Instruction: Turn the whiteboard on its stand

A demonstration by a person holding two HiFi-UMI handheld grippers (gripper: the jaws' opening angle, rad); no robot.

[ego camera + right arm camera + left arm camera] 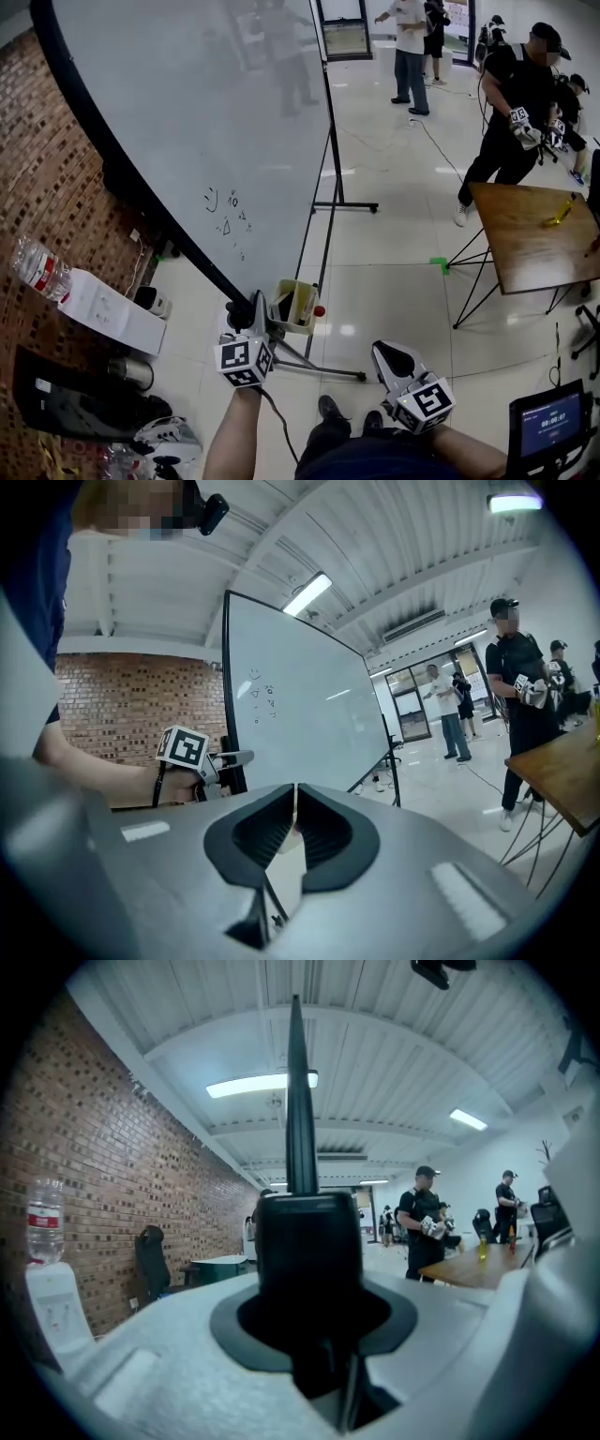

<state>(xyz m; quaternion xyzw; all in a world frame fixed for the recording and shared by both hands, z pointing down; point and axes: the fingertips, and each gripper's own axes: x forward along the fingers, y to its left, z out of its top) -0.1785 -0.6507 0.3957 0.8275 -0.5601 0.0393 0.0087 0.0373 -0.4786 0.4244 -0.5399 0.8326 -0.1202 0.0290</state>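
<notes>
1 gripper [255, 307], L, on whiteboard [187, 122] edge

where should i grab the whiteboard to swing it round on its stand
The thin black edge frame on the near upright side of the whiteboard, approached edge-on with the jaws straddling it. The panel face is too broad and flat to pinch, and an outer edge likely gives good leverage. The left gripper is clamped there.

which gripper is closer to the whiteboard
Left. The left gripper is clamped on the black edge of the whiteboard; the right gripper is shut and empty, apart from it, to its right.
</notes>
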